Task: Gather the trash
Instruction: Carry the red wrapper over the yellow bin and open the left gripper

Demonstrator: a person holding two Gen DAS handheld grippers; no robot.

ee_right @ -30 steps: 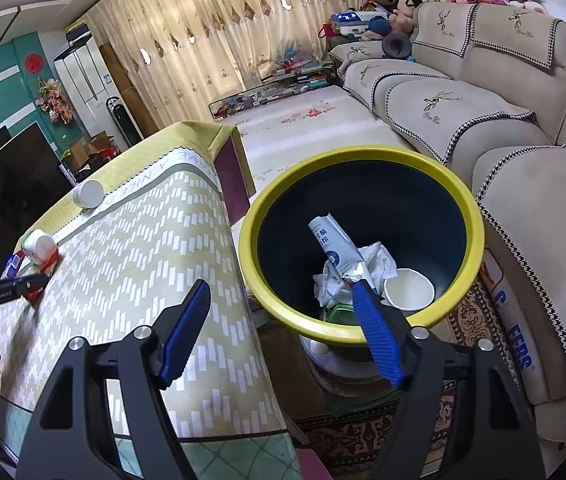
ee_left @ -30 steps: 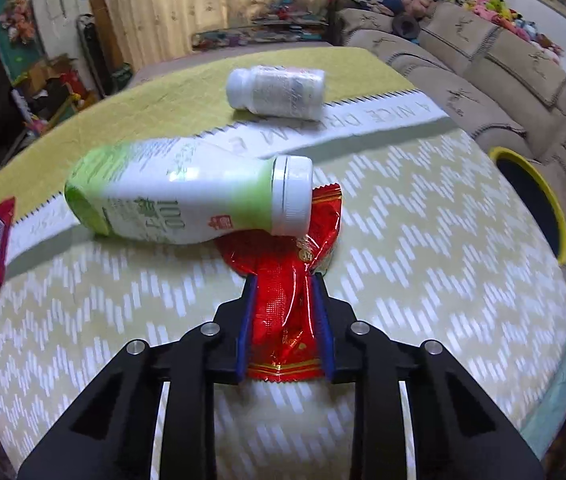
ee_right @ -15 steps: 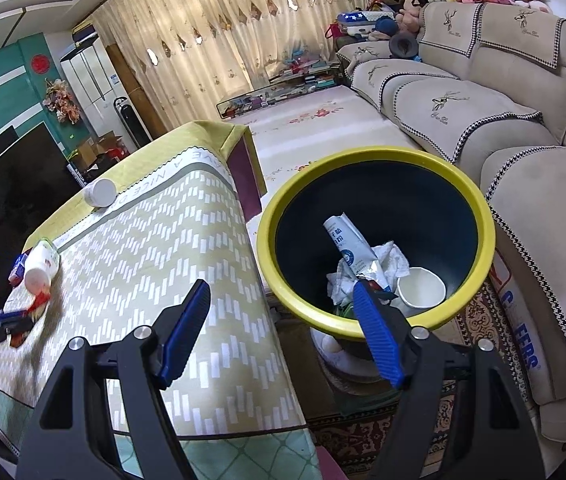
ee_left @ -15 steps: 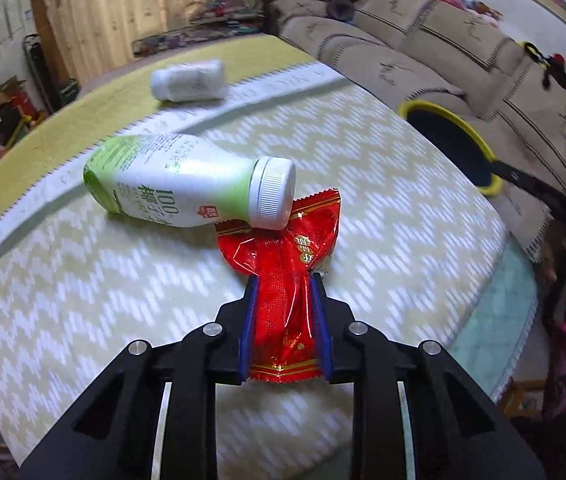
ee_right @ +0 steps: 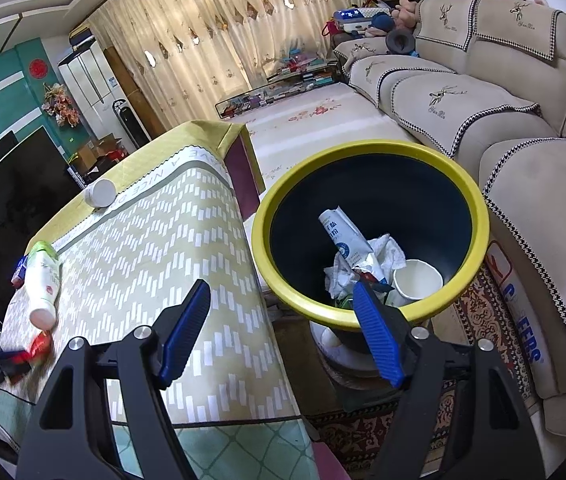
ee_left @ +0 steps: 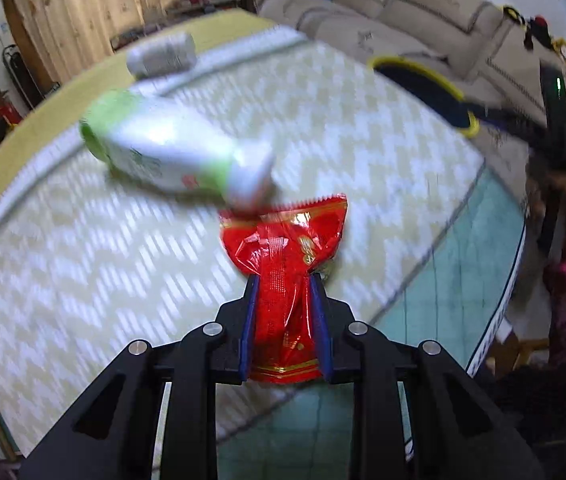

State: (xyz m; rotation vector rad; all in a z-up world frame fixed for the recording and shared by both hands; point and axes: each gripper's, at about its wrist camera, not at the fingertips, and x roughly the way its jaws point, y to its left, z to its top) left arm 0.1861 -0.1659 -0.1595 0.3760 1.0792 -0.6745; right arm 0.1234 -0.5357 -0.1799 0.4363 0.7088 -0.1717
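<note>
**Caller:** Between the blue pads of the left gripper sat the red wrapper, its long axis running from six o'clock up to twelve, the serrated end fanned out at the top and just meeting the cap of the green-and-white bottle.

**Analyst:** And that grip was clenched. Both pads pinched the wrapper's waist and crumpled it narrow, while the gold-banded tail poked out below the pads.

**Caller:** The bottle lay on its side on the table, cap toward four o'clock, base toward ten. Beyond it, at eleven o'clock, a white jar lay on its side too.

**Analyst:** Over on the other camera, the right gripper stood released, its fingers spread wide with nothing between them, hanging over the gap between the table's corner and the bin.

**Caller:** The yellow-rimmed bin sat just off the table's edge, holding a paper cup, crumpled tissue and a rolled carton.

**Analyst:** Room to move? The patterned cloth from the wrapper out to the near edge at four o'clock lay bare, and the bin's mouth was open at two o'clock in the left view, with the sofa close behind it.
</note>
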